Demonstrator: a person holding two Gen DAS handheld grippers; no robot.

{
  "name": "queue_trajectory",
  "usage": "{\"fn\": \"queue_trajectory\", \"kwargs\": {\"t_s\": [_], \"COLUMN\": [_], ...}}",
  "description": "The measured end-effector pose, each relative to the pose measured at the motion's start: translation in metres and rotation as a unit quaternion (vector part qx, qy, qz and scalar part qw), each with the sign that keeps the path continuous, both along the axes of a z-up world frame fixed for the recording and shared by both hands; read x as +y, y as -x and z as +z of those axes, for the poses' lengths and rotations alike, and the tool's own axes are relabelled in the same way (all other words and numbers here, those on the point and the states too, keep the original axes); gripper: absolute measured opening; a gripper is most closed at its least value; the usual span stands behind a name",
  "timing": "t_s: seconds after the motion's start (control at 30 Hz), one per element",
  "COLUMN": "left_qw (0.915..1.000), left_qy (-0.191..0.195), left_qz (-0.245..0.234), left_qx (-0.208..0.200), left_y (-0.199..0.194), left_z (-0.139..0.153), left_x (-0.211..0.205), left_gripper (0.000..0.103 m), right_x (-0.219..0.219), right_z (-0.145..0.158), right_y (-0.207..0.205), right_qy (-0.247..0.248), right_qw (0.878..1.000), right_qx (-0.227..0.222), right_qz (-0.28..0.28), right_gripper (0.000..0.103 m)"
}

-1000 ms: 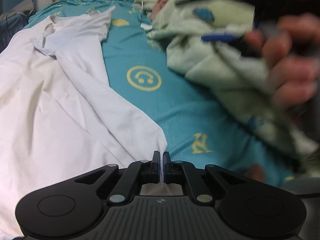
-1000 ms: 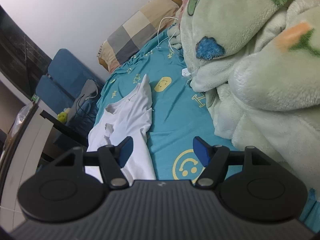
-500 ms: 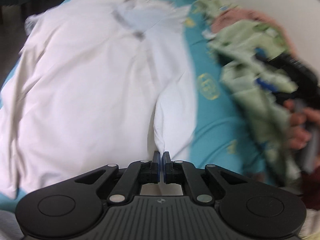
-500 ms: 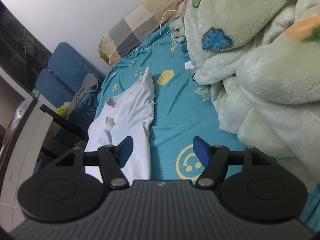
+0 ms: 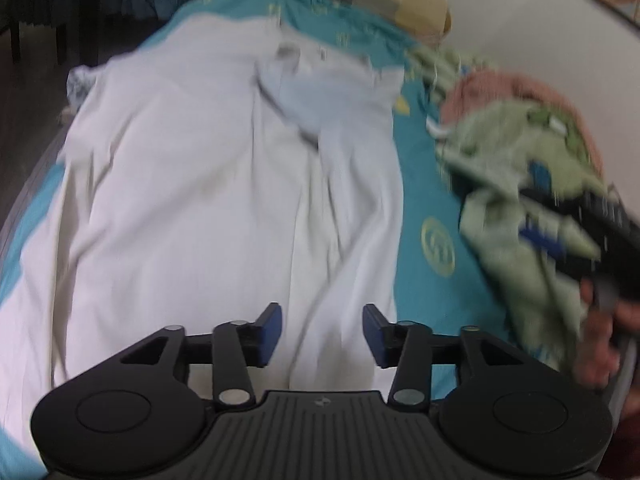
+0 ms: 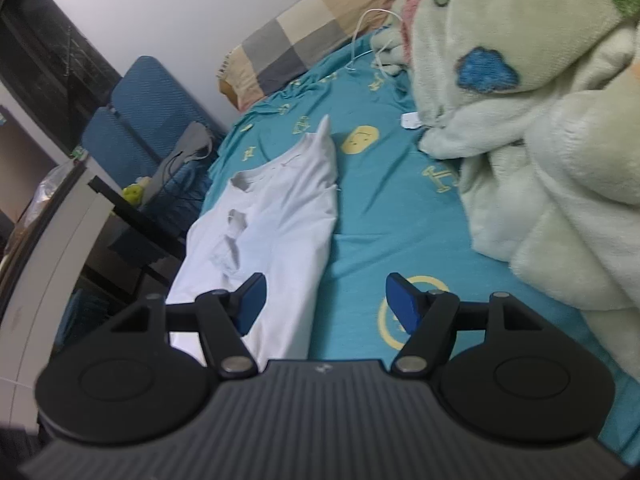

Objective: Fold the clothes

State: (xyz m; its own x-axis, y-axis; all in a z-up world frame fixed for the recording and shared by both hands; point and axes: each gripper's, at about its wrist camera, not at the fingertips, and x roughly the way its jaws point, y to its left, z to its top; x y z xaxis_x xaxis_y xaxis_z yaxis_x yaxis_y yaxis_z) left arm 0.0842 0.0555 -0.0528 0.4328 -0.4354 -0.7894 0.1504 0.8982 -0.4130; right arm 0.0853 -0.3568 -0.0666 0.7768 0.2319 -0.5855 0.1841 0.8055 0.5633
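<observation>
A white T-shirt (image 5: 208,200) lies spread on the teal bed sheet (image 5: 424,184), its right side folded in over the body. My left gripper (image 5: 322,334) is open and empty just above the shirt's lower hem. In the right wrist view the shirt (image 6: 280,216) lies at the left of the bed. My right gripper (image 6: 324,304) is open and empty, above the shirt's right edge and the sheet (image 6: 384,204). The right gripper (image 5: 548,232) also shows blurred in the left wrist view.
A green fleece blanket (image 6: 540,120) is heaped along the bed's right side. A checked pillow (image 6: 304,36) lies at the head. A blue chair (image 6: 148,120) and a dark side table (image 6: 132,216) stand left of the bed. A white cable (image 6: 368,36) lies near the pillow.
My left gripper carried the shirt's edge left over the body, then opened and let it go. The right gripper moved slightly and stayed open.
</observation>
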Motion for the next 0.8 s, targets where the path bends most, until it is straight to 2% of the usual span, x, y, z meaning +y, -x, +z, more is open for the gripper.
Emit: {"fn": "queue_trajectory", "kwargs": {"t_s": [0.13, 0.3, 0.43, 0.57, 0.6, 0.63, 0.7, 0.8], "left_qw": [0.9968, 0.9895, 0.9803, 0.9701, 0.9701, 0.9708, 0.9706, 0.9712], "left_qy": [0.047, 0.070, 0.072, 0.077, 0.069, 0.052, 0.037, 0.011], "left_qz": [0.062, 0.123, 0.181, 0.217, 0.216, 0.216, 0.219, 0.213], "left_qx": [-0.020, -0.028, -0.035, -0.077, -0.086, -0.090, -0.092, -0.105], "left_y": [-0.080, -0.165, -0.209, -0.234, -0.238, -0.241, -0.242, -0.230], "left_z": [-0.018, -0.066, -0.095, -0.104, -0.103, -0.102, -0.100, -0.090], "left_x": [-0.016, -0.034, -0.041, -0.047, -0.050, -0.052, -0.052, -0.043], "left_gripper": [0.055, 0.056, 0.056, 0.052, 0.044, 0.026, 0.004, 0.004], "right_x": [0.001, -0.001, -0.007, -0.011, -0.012, -0.012, -0.011, -0.007], "right_z": [-0.005, -0.016, -0.025, -0.037, -0.039, -0.042, -0.044, -0.044], "right_y": [-0.007, -0.016, -0.024, -0.034, -0.037, -0.039, -0.042, -0.044], "right_qy": [-0.010, -0.023, -0.045, -0.057, -0.059, -0.063, -0.062, -0.054], "right_qw": [1.000, 1.000, 0.999, 0.998, 0.997, 0.997, 0.997, 0.997], "right_qx": [0.008, 0.019, 0.025, 0.038, 0.042, 0.045, 0.047, 0.048], "right_qz": [-0.002, -0.004, -0.011, -0.018, -0.020, -0.020, -0.019, -0.017], "right_gripper": [0.069, 0.069, 0.069, 0.069, 0.069, 0.069, 0.069, 0.069]}}
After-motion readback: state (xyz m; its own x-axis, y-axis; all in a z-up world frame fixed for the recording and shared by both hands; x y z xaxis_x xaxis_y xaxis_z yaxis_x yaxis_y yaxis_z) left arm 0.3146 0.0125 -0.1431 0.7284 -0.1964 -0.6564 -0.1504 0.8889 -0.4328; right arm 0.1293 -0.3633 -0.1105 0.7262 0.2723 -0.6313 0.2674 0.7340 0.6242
